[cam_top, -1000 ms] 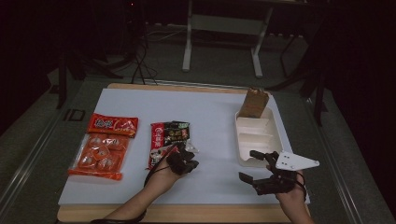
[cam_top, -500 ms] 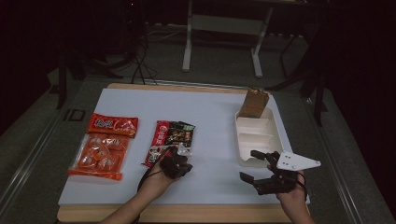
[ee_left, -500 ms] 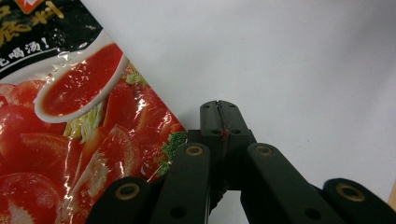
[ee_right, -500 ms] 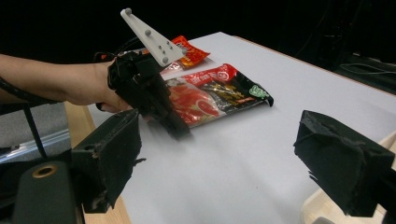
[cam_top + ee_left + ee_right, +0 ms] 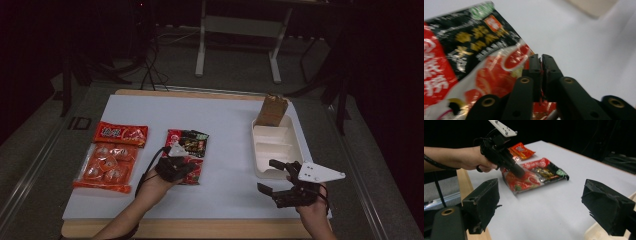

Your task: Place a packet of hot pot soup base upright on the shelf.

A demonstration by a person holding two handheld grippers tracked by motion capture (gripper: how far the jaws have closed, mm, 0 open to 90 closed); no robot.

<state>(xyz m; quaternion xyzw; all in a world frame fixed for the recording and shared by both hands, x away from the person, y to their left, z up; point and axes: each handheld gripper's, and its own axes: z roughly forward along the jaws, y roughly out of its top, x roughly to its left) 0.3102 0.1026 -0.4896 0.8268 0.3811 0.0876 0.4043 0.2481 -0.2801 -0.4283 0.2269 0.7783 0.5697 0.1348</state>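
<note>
A red-and-black snack bag (image 5: 192, 142) lies flat on the white mat, left of centre. My left gripper (image 5: 187, 167) is at its near edge, and in the left gripper view (image 5: 540, 62) the jaws stand a thin slit apart with the bag's red film (image 5: 474, 50) between them. These jaws have just been opening. From the right gripper view the left gripper (image 5: 520, 173) presses on the bag (image 5: 541, 173). My right gripper (image 5: 267, 176) hovers wide open at the near right, nothing between its jaws (image 5: 541, 195).
A red packet (image 5: 121, 134) and an orange jelly pack (image 5: 105, 167) lie at the left. A white compartment tray (image 5: 277, 145) sits at the right, just beyond my right gripper, with a brown paper bag (image 5: 271, 111) behind it. The mat's wooden edge (image 5: 200, 229) runs along the front.
My left hand has slid to the left and slightly away along the bag's near edge. The bag has barely shifted. The right gripper has stayed put.
</note>
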